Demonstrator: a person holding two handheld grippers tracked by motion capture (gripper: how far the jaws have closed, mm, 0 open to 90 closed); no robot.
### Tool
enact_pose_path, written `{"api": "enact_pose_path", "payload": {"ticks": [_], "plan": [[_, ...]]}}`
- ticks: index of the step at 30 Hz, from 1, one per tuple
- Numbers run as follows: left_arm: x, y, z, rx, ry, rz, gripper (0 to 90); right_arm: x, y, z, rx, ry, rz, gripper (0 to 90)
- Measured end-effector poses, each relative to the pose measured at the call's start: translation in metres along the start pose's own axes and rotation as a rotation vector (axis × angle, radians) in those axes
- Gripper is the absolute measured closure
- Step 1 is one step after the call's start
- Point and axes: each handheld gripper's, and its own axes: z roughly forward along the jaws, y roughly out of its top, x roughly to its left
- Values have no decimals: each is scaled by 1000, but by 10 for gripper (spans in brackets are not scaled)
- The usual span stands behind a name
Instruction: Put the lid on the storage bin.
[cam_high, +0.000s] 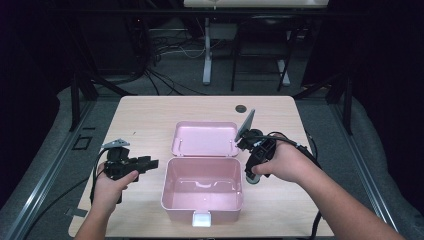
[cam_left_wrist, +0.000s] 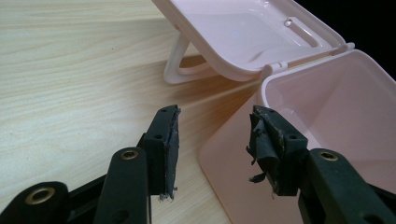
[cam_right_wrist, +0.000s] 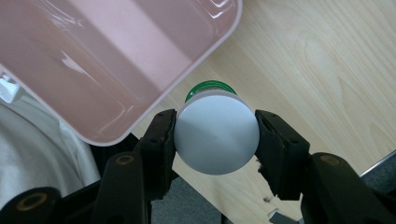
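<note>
One pink box (cam_high: 202, 190) sits open mid-surface in the high view, just left of the right gripper (cam_high: 253, 175). Right gripper view: jaws pinch a white-capped bottle (cam_right_wrist: 216, 139) end-on, box rim beside it. Left gripper view: left gripper (cam_left_wrist: 212, 140) jaws spread, empty, at the box's corner.

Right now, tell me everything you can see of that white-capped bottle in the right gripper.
The bottle shows mostly as a round, flat, matte white cap, plastic by its look, with a green body peeking out beyond it. The right gripper is shut on the cap, one black pad on either side. It hangs over the wooden table, just off the pink box rim, not touching it.
</note>
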Motion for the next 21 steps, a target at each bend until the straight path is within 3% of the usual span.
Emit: {"api": "enact_pose_path", "payload": {"ticks": [13, 21], "plan": [[0, -1, 1, 6, -2, -1, 527, 23, 12, -2, 16, 4, -74, 501], [1, -1, 1, 4, -2, -5, 527, 33, 22, -1, -10, 7, -118, 501]]}}
